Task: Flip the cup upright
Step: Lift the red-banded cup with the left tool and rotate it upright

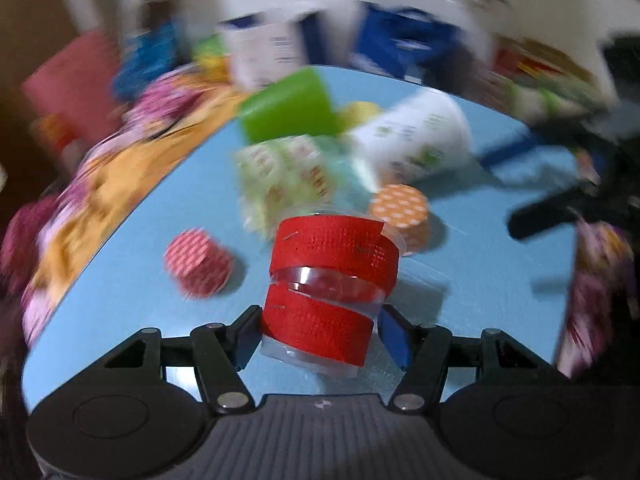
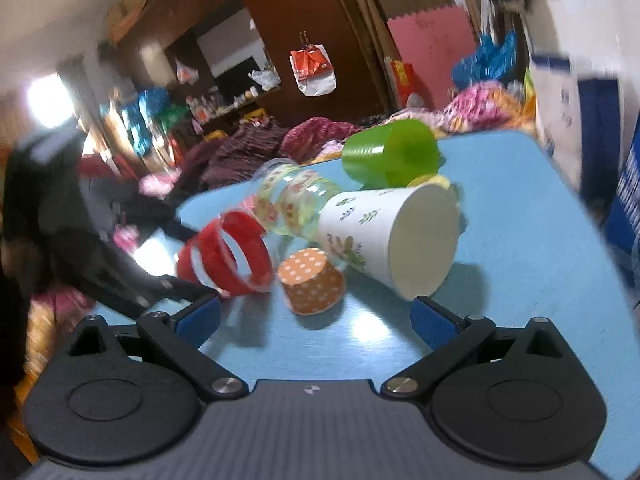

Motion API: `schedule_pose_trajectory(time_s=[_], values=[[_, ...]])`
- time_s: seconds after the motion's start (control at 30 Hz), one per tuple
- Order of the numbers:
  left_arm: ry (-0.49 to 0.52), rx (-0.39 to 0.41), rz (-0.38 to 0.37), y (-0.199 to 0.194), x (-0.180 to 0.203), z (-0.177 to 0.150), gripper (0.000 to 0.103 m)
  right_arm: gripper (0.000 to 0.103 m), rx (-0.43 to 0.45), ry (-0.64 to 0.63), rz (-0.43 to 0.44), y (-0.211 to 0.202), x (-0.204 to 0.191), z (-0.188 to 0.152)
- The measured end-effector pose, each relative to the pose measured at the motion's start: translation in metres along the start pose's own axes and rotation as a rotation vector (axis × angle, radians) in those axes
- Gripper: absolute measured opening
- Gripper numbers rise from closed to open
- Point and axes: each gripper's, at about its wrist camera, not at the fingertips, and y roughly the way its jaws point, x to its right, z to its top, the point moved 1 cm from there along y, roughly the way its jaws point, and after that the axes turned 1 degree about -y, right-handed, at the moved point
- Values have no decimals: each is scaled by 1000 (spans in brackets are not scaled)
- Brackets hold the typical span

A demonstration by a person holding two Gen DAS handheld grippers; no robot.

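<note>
Left gripper [image 1: 318, 338] clamps clear plastic cup with red tape bands [image 1: 330, 284], tilted above smooth blue table [image 1: 132, 280]. Right gripper [image 2: 314, 316] jaws spread, holding nothing. Beyond: orange dotted paper cup [image 2: 312, 282], white leaf-print paper cup [image 2: 394, 240] on side, ribbed green cup [image 2: 390, 152].

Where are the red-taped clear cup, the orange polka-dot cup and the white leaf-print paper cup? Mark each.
red-taped clear cup [image 1: 332, 292], left wrist view, on its lower red tape band.
orange polka-dot cup [image 2: 312, 280], right wrist view, on its side wall.
white leaf-print paper cup [image 2: 424, 240], right wrist view, on its white end face.
</note>
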Motion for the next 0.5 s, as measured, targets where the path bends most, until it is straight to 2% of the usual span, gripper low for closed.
schedule_pose_trajectory(time_s=[0.07,0.13,0.23,0.4,0.5], values=[[-126,14,46,-5,4,-9,66,102,-18,67,51,4,3,0],[-248,30,51,-10,7,-17,66,102,-32,110,74,7,3,-1],[-426,83,-23,-23,12,-31,65,102,-75,176,115,12,4,-3],[-623,169,-110,-28,29,-51,65,102,-111,281,151,14,5,-5],[-720,201,-154,-22,36,-61,65,102,-113,305,137,14,2,-5]])
